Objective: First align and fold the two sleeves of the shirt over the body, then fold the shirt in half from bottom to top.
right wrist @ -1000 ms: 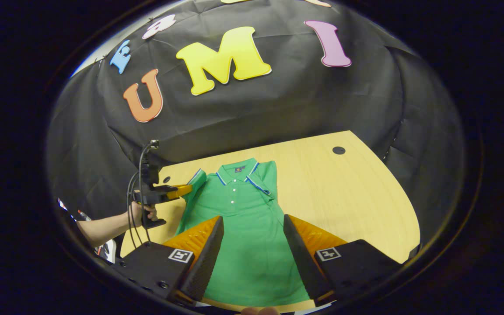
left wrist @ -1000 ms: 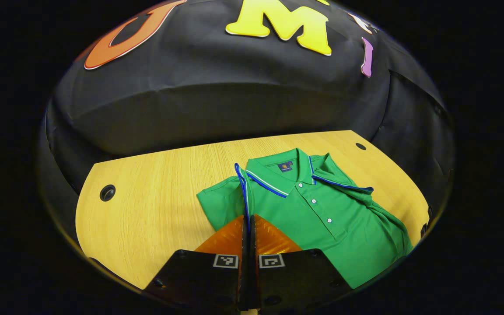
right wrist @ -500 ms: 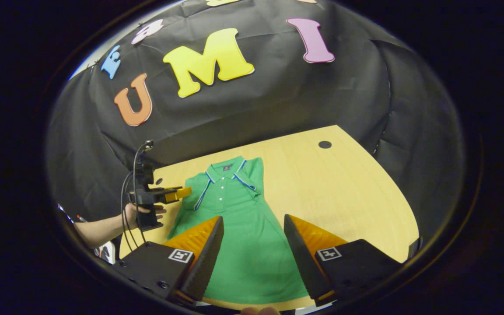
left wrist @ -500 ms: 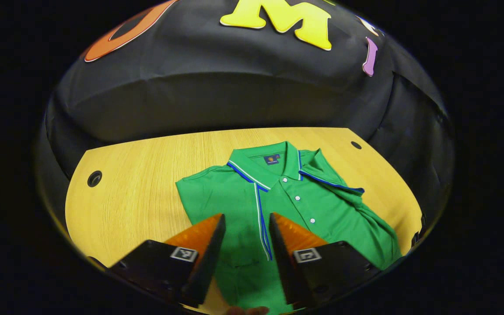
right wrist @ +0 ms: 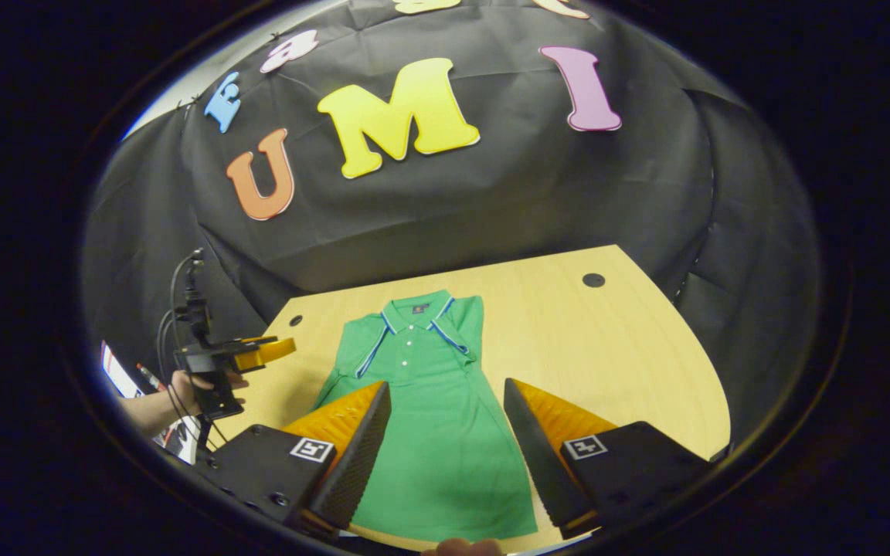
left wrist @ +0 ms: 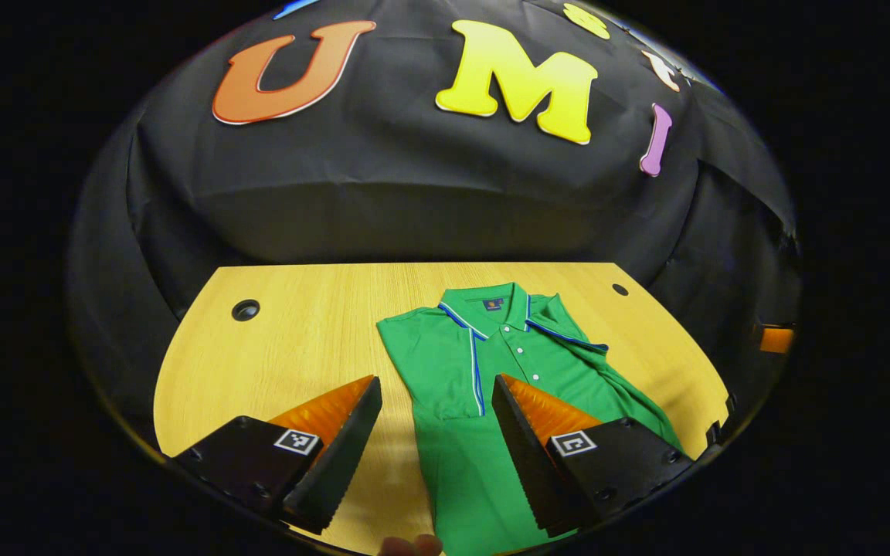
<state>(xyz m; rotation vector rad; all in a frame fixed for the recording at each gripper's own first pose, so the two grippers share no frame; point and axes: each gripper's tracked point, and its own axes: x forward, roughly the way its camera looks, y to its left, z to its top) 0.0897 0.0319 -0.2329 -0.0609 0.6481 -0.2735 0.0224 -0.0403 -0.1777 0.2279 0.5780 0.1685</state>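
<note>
Green shirt with blue-and-white trimmed collar, pale wood-grain table

One green shirt, one wooden table, perhaps two cable holes, two grippers.

A light wooden table stood against the booth's black cloth wall (creased in places). Near the table's far edge were 2 round dark holes, 1 towards its left corner and 1 towards its right corner.
</note>
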